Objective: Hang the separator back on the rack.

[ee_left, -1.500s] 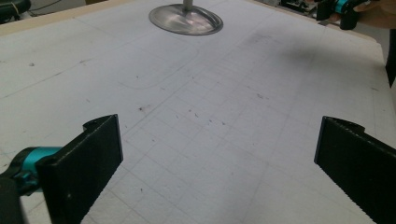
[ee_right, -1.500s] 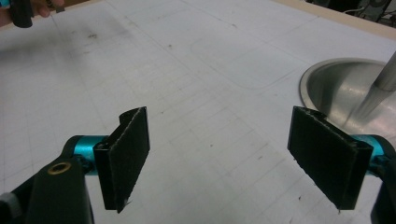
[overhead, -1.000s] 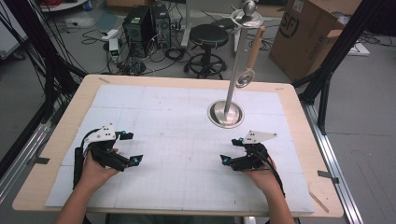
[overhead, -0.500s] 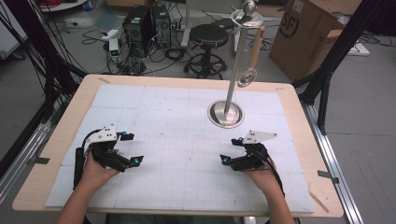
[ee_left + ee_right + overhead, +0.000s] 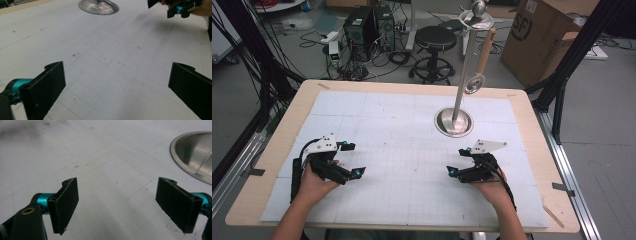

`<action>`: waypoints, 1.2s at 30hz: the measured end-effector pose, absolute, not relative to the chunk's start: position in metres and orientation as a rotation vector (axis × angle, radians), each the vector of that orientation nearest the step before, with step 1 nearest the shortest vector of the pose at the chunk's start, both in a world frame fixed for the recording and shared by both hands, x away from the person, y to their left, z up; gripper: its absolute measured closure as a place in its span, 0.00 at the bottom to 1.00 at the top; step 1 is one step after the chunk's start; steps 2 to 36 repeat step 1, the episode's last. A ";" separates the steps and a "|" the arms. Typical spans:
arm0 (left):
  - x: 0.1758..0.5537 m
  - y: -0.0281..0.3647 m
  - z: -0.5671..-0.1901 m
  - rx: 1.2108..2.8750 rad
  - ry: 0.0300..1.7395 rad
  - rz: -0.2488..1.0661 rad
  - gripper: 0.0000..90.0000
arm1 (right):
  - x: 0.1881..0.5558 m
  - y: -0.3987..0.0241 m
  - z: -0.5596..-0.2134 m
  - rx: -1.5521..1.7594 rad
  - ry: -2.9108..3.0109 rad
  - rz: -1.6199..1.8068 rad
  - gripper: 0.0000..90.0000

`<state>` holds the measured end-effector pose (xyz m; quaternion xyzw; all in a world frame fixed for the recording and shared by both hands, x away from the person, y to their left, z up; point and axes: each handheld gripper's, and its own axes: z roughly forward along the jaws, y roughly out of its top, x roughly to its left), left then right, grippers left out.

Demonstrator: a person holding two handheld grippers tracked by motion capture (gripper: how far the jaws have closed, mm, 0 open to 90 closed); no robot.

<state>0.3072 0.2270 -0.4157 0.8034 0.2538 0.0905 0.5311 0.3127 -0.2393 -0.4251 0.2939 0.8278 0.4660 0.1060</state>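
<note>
A metal stand's round base [image 5: 453, 122] sits right of centre at the back of the white gridded mat [image 5: 402, 130]. Its pole [image 5: 465, 65] rises to a ball top and carries a small ring. My left gripper [image 5: 354, 159] rests on the mat at the front left, jaws wide apart and empty. At the front right, my right gripper [image 5: 457, 161] is open too, with nothing in it. In the left gripper view my left gripper [image 5: 117, 85] frames bare mat, with the base [image 5: 98, 6] and the right gripper [image 5: 175, 8] far off. In the right gripper view my right gripper [image 5: 120, 202] spans bare mat beside the base [image 5: 195, 155].
The mat lies on a wooden table [image 5: 532, 150] with rails along both sides. Beyond the far edge stand a black stool [image 5: 437, 40], computer towers [image 5: 367, 22] with cables, and a cardboard box [image 5: 544, 40]. Black frame posts [image 5: 562, 75] flank the table.
</note>
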 end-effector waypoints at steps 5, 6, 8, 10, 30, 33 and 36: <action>0.307 0.227 -0.416 1.918 0.605 0.214 0.02 | 0.313 -0.239 -0.425 0.865 2.440 1.372 0.20; 0.307 0.227 -0.416 1.918 0.605 0.214 0.02 | 0.313 -0.239 -0.425 0.865 2.440 1.372 0.20; 0.307 0.227 -0.416 1.918 0.605 0.214 0.02 | 0.313 -0.239 -0.425 0.865 2.440 1.372 0.20; 0.307 0.227 -0.416 1.918 0.605 0.214 0.02 | 0.313 -0.239 -0.425 0.865 2.440 1.372 0.20; 0.307 0.227 -0.416 1.918 0.605 0.214 0.02 | 0.313 -0.239 -0.425 0.865 2.440 1.372 0.20; 0.307 0.227 -0.416 1.918 0.605 0.214 0.02 | 0.313 -0.239 -0.425 0.865 2.440 1.372 0.20; 0.307 0.227 -0.416 1.918 0.605 0.214 0.02 | 0.313 -0.239 -0.425 0.865 2.440 1.372 0.20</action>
